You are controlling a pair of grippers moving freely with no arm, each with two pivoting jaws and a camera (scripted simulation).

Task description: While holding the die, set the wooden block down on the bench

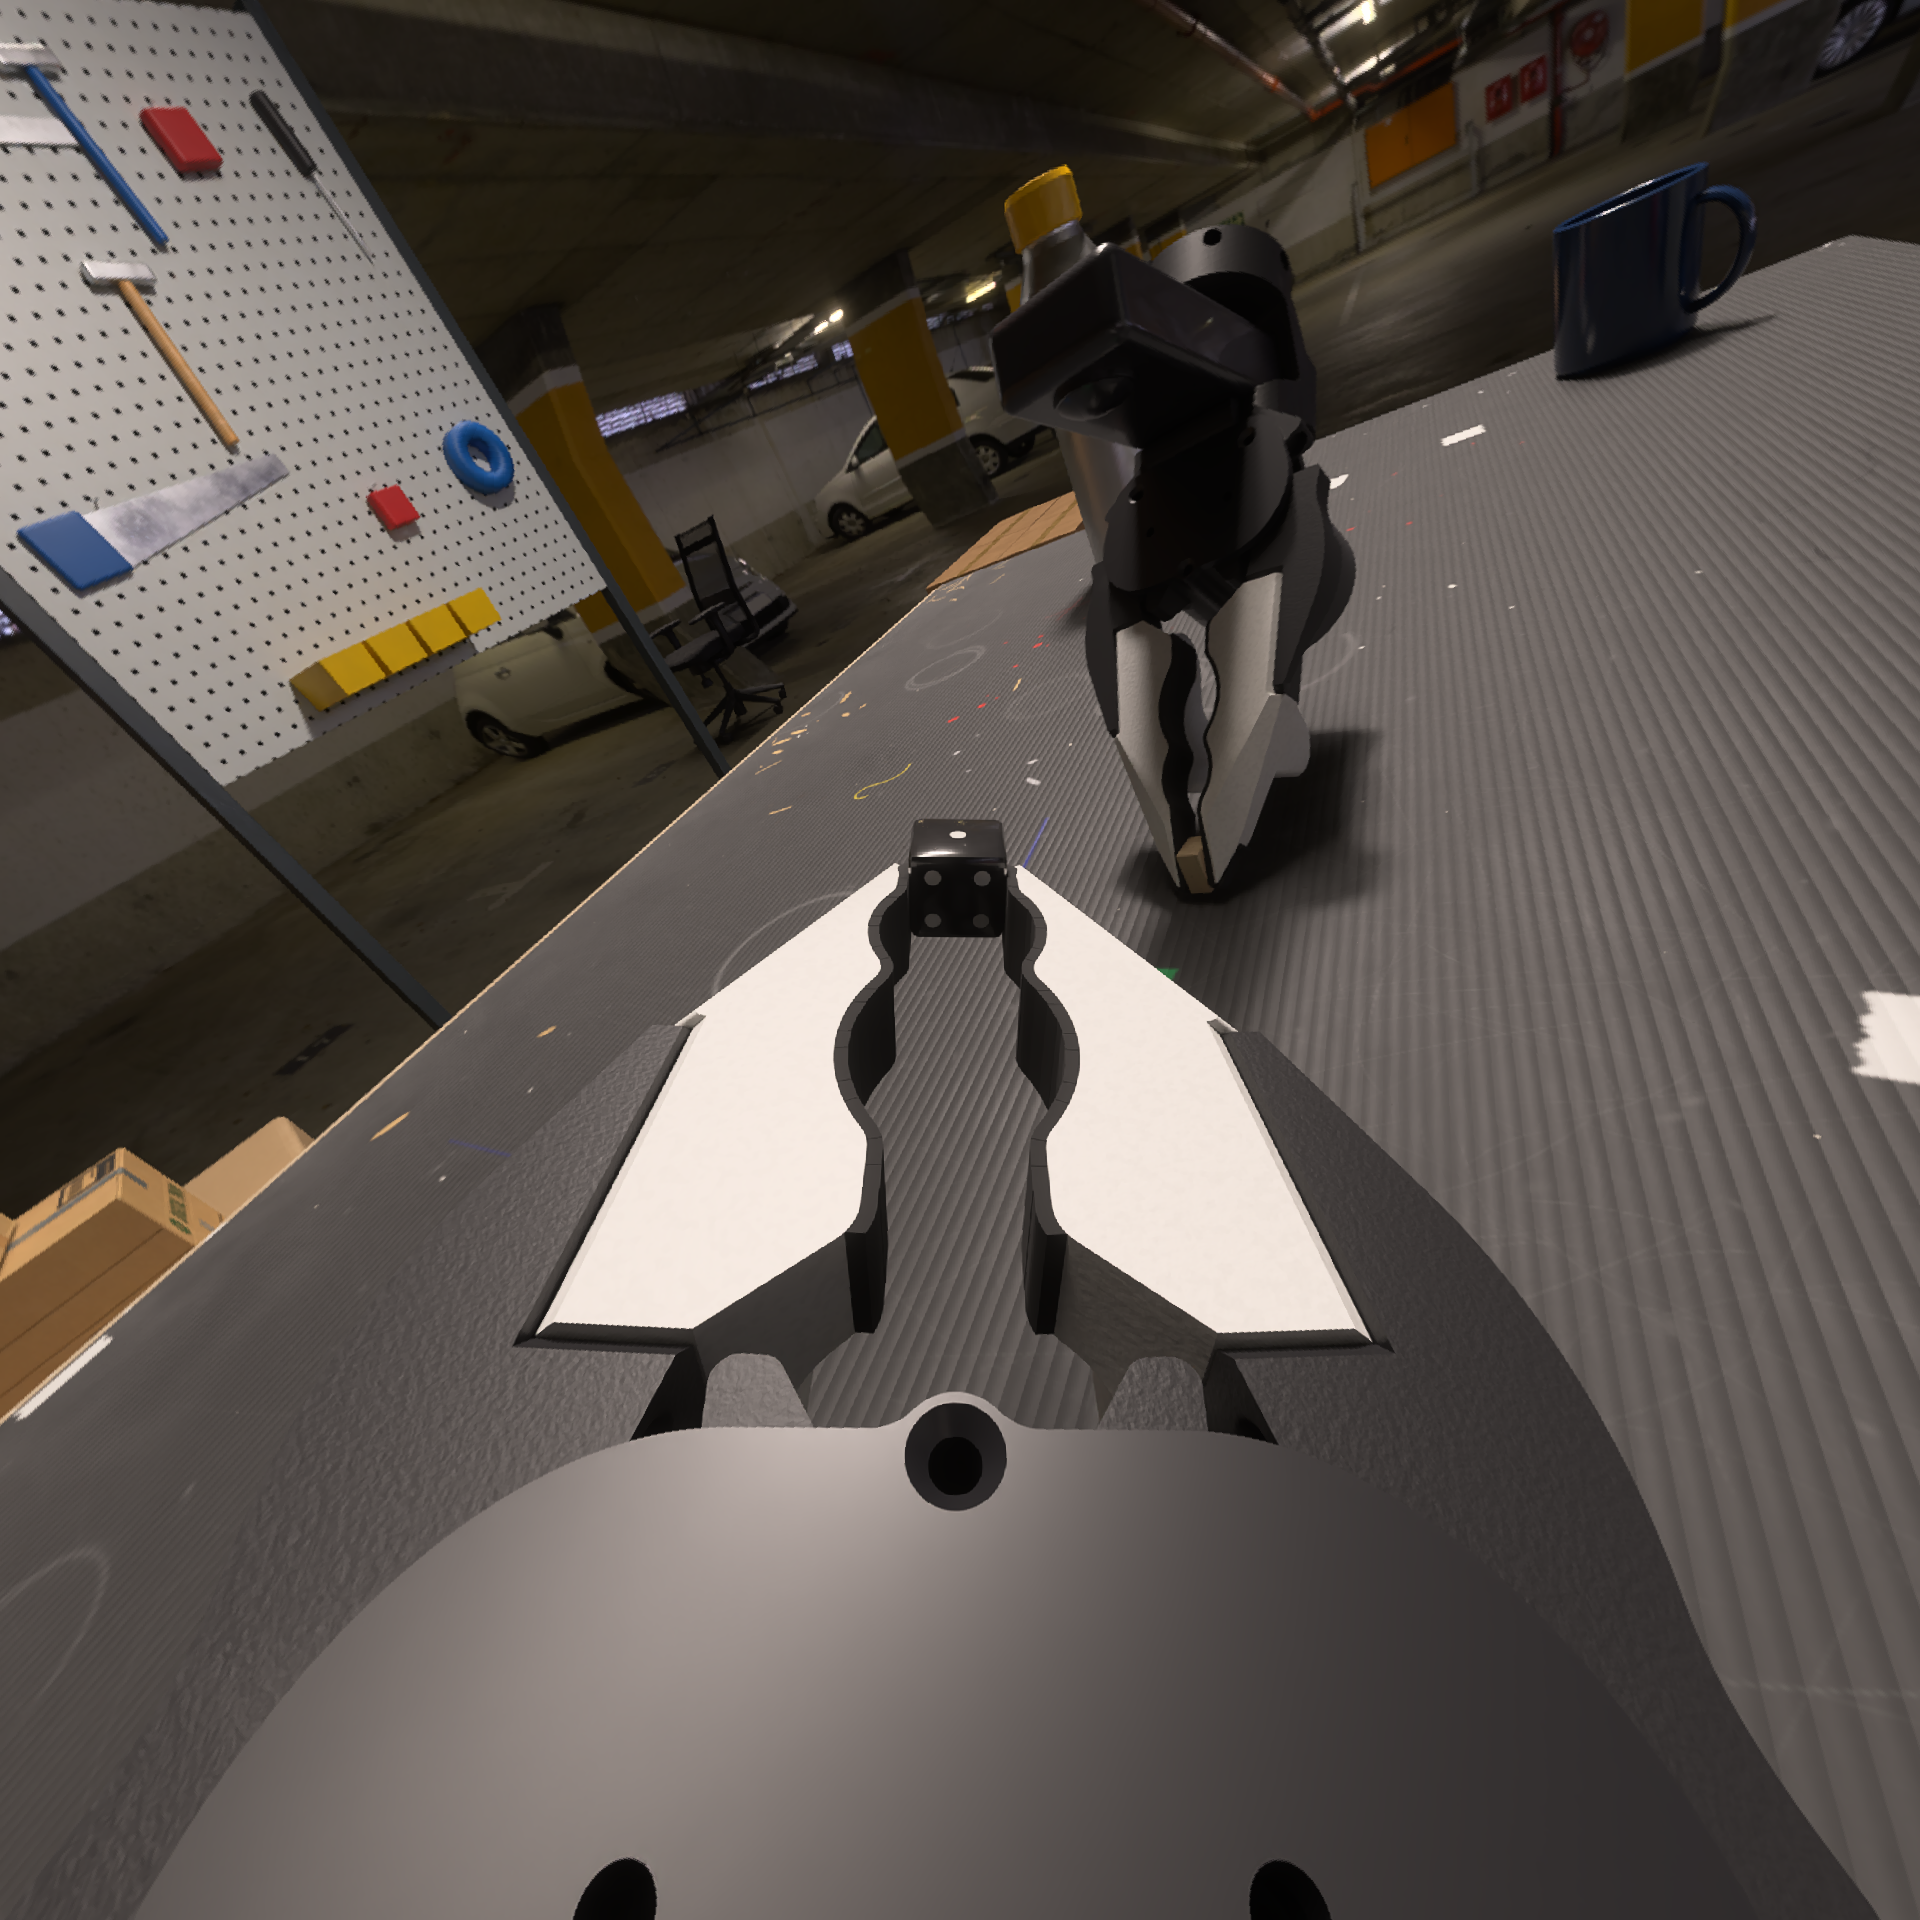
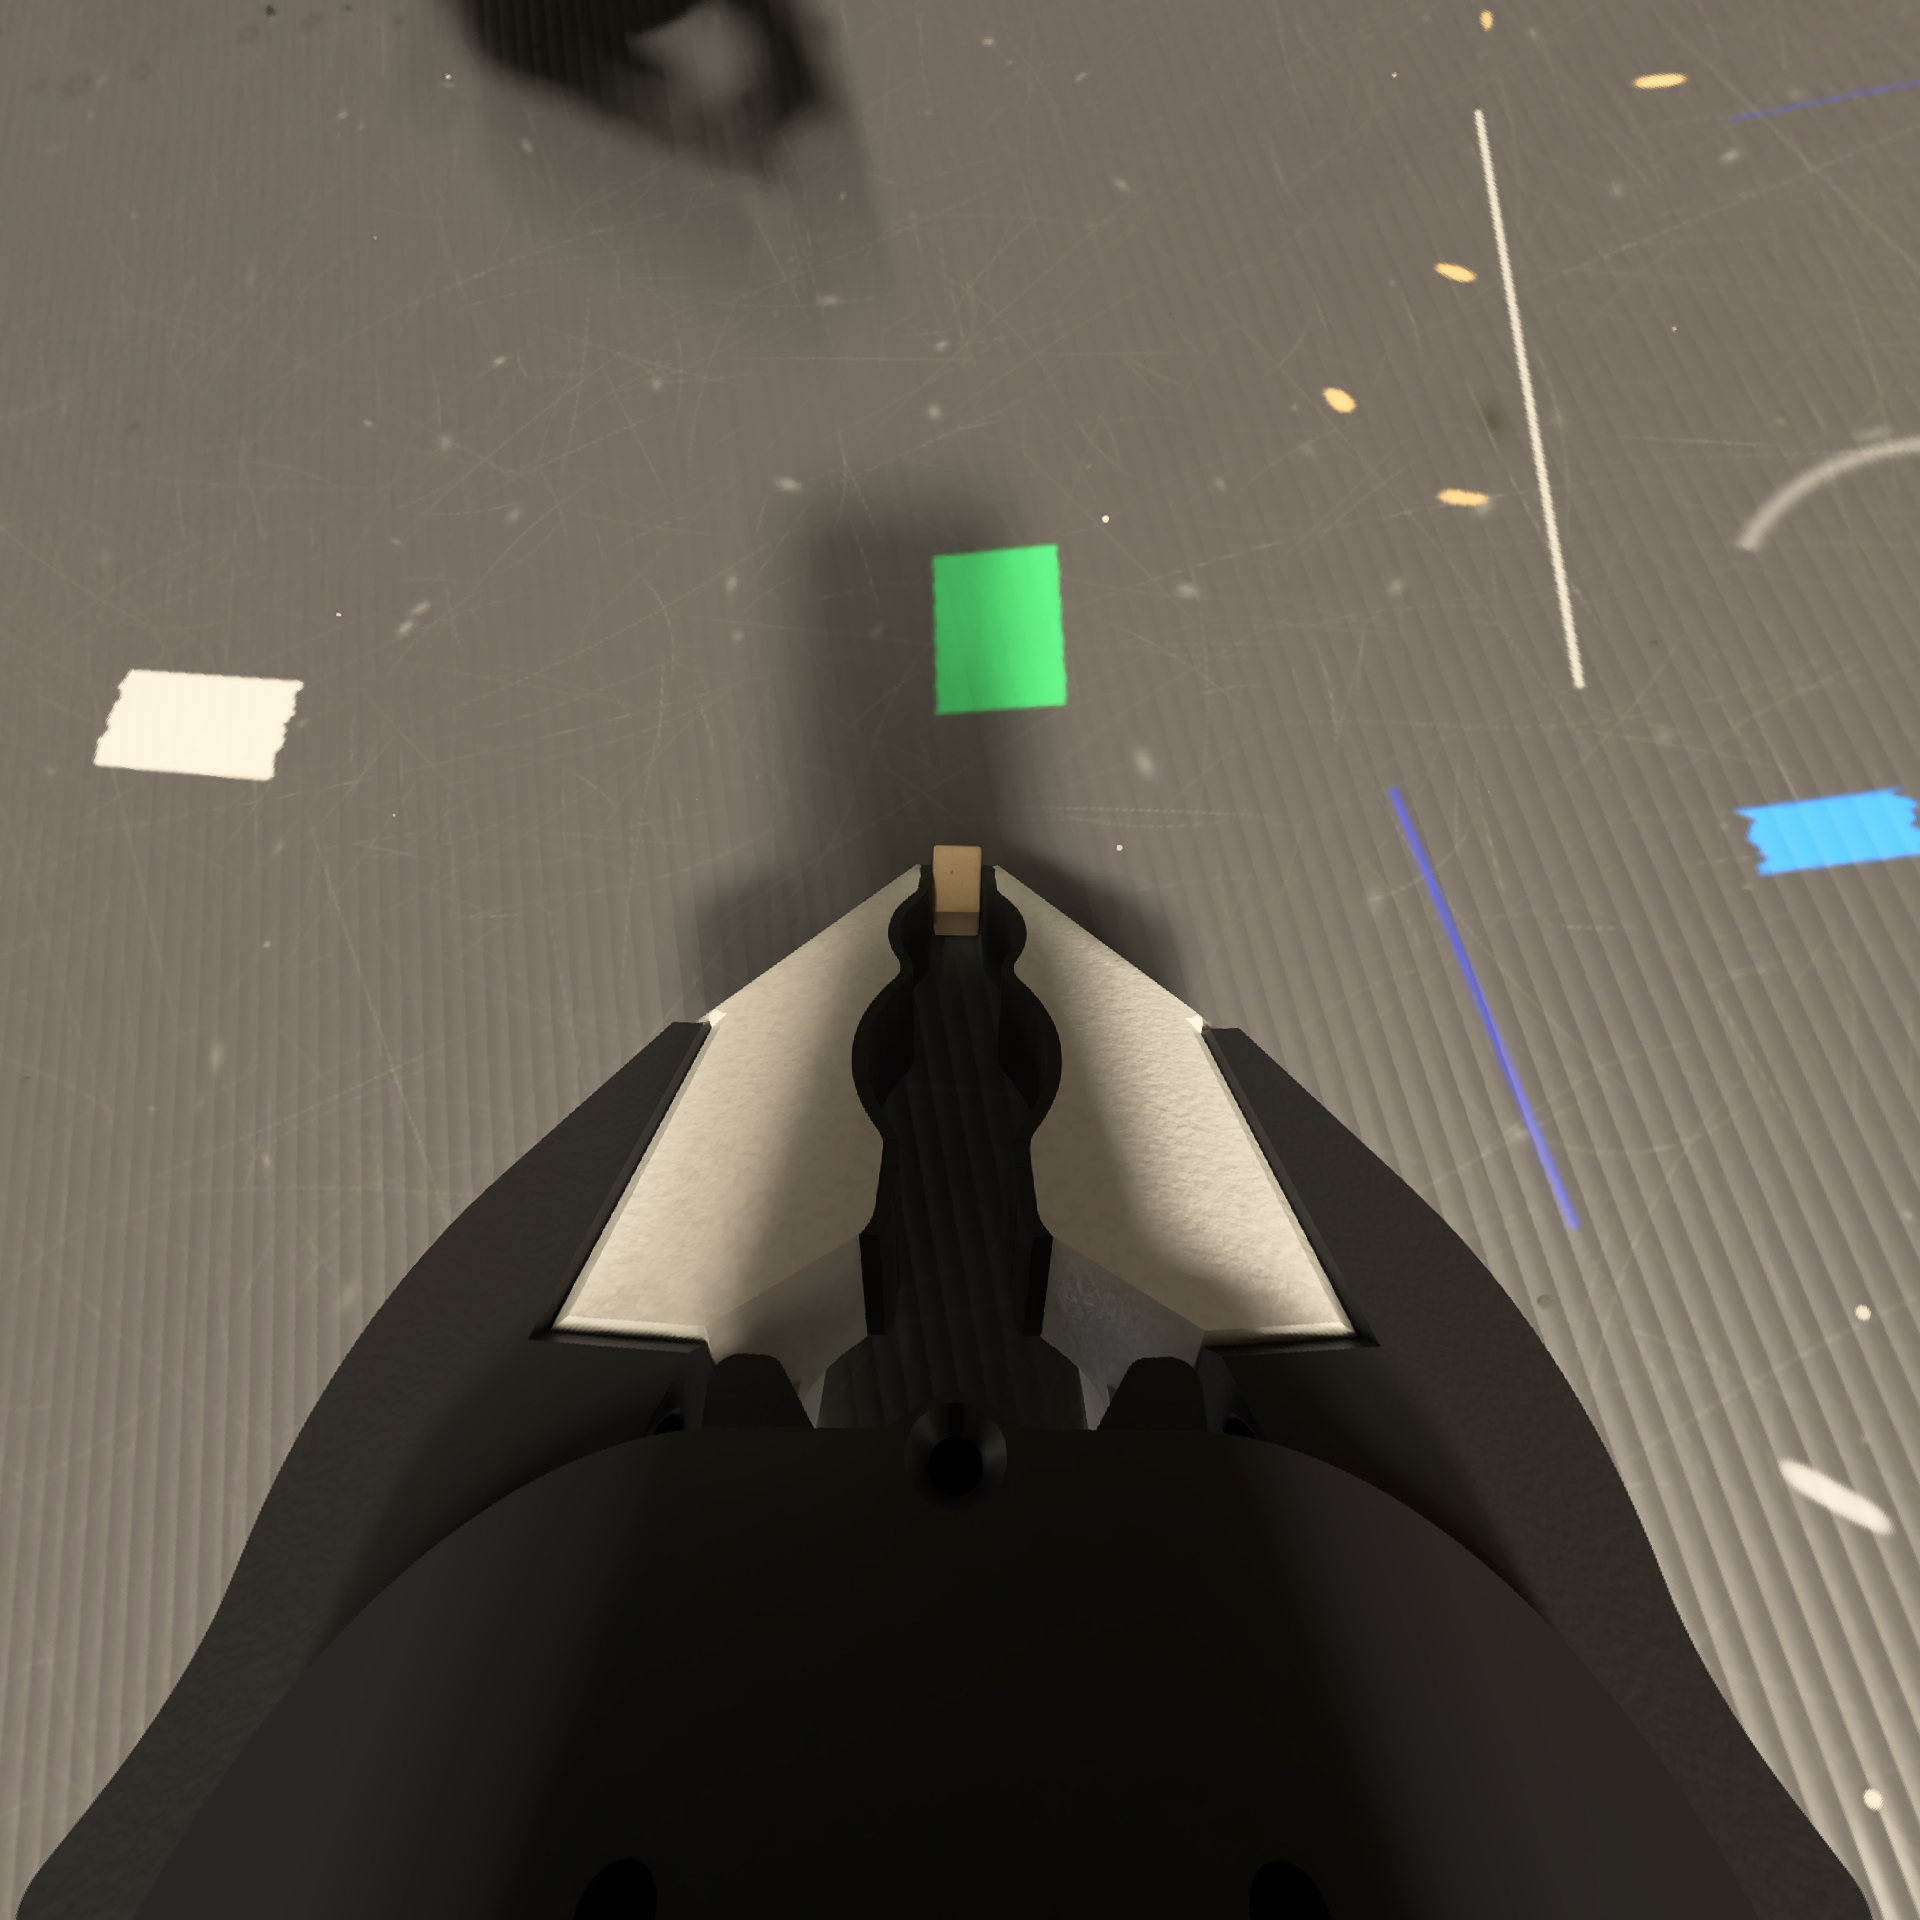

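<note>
My left gripper (image 1: 957,894) is shut on a black die with white pips (image 1: 957,878), held at its fingertips above the grey ribbed bench (image 1: 1558,831). My right gripper (image 1: 1197,868) points steeply down ahead and to the right, its tips at or just above the bench. It is shut on a small pale wooden block (image 1: 1193,860). In the right wrist view the block (image 2: 956,889) sits pinched between the fingertips of the right gripper (image 2: 956,883), with the bench (image 2: 416,416) close below. Whether the block touches the bench I cannot tell.
A dark blue mug (image 1: 1636,270) stands far right on the bench. A pegboard with tools (image 1: 239,416) rises at the left, and a yellow-capped bottle (image 1: 1049,239) stands behind the right gripper. Green (image 2: 997,630), white (image 2: 197,724) and blue (image 2: 1829,829) tape patches mark the bench.
</note>
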